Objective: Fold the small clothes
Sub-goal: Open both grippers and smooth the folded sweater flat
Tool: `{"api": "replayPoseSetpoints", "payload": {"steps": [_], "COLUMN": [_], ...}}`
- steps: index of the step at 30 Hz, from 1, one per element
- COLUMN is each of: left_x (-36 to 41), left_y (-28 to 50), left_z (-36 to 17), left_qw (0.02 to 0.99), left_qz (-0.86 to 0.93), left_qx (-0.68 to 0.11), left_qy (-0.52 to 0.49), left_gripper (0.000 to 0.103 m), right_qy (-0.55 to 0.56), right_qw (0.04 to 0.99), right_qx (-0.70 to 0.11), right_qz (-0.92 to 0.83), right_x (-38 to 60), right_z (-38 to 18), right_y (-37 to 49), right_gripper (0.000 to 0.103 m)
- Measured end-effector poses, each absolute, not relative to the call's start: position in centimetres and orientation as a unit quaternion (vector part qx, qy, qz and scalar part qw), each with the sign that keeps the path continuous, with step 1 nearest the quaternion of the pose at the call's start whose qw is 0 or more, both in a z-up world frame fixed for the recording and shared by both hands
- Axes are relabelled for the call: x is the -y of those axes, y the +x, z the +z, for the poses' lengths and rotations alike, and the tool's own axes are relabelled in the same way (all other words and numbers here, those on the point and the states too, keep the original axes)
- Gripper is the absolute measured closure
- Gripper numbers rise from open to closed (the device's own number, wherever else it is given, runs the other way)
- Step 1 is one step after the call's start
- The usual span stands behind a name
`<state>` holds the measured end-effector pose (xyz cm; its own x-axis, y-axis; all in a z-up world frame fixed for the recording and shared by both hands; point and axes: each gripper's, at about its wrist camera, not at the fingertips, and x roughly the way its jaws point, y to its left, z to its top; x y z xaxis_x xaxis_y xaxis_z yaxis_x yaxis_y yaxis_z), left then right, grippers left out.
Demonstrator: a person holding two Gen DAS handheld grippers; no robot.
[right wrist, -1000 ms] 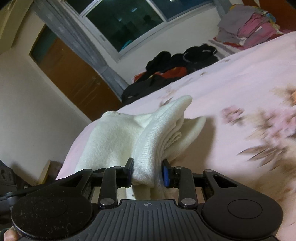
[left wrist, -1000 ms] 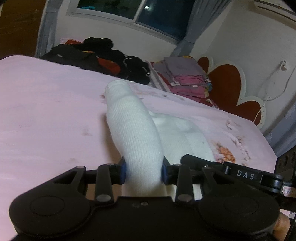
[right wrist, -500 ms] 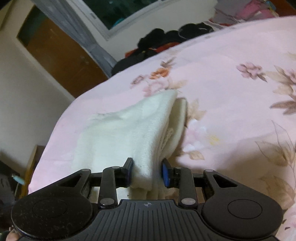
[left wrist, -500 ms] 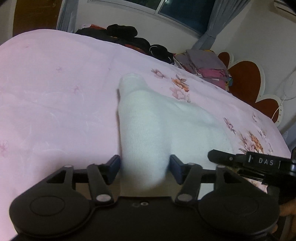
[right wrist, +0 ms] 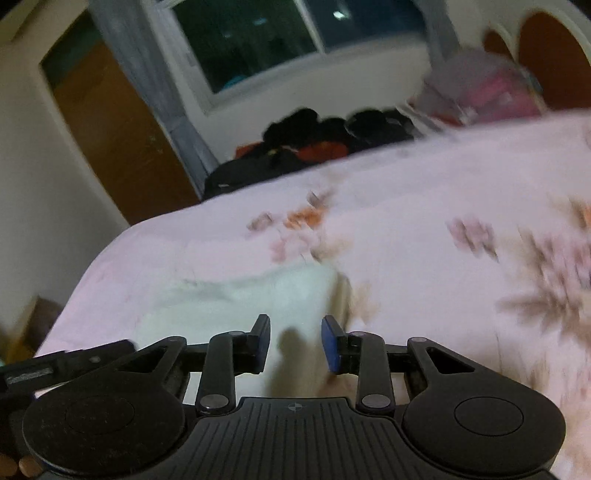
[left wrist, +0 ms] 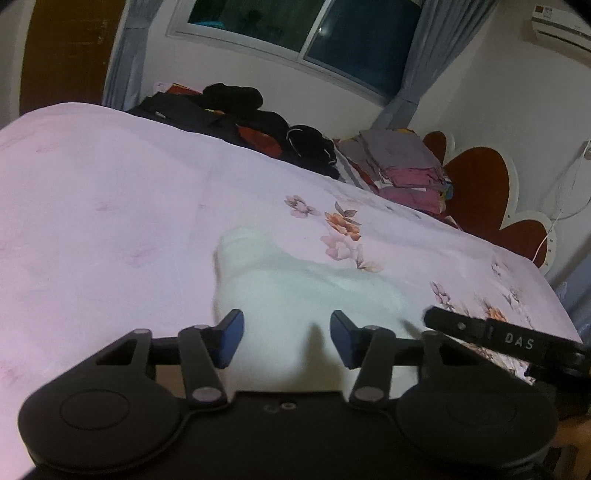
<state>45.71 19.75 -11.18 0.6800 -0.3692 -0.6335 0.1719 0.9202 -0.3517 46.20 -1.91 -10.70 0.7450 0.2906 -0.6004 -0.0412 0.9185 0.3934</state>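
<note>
Indoor artificial light lit my two wrist views; the window (left wrist: 295, 33) was dark. Light fell from above and behind, so my left gripper (left wrist: 286, 338) cast a soft shadow onto the white garment (left wrist: 295, 291), which looked washed out, its weave lost. My right view was heavily motion-blurred: the floral bedsheet (right wrist: 424, 206) smeared into streaks, and the pile of dark clothes (right wrist: 325, 140) lost its edges. Fisheye distortion bowed the window frame and bed edge. The room corners were dim.
</note>
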Motion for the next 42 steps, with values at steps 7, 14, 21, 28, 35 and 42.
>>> {"api": "replayPoseSetpoints", "payload": {"steps": [7,14,21,28,35,42], "left_x": [-18.6,-19.9,-19.9,-17.9,-17.9,-17.9], "left_y": [47.4,45.2,41.5,37.7,37.1,36.5], "left_z": [-13.5,-12.3,-11.2,-12.8,-13.7,-13.8], "left_qw": [0.903,0.905,0.908,0.903,0.898,0.898], "left_qz": [-0.131,-0.126,-0.123,-0.134,-0.13,-0.117], "left_qx": [-0.389,-0.387,-0.391,-0.407,-0.419,-0.424], "left_qy": [-0.127,-0.122,-0.084,-0.027,-0.025,-0.02], "left_gripper": [0.054,0.048,0.043,0.043,0.04,0.024], "right_qy": [0.088,0.074,0.066,0.034,0.04,0.009], "right_qw": [0.917,0.92,0.929,0.92,0.914,0.918], "right_qx": [-0.383,-0.382,-0.356,-0.384,-0.402,-0.396], "right_qz": [0.072,0.037,0.079,0.068,0.03,0.025], "right_x": [-1.2,-0.3,-1.6,-2.6,-2.1,-2.6], "right_z": [-14.0,-14.7,-12.0,-14.2,-15.8,-16.8], "right_y": [49.8,49.4,42.6,37.4,36.6,36.5], "right_gripper": [0.072,0.072,0.071,0.071,0.071,0.071]}}
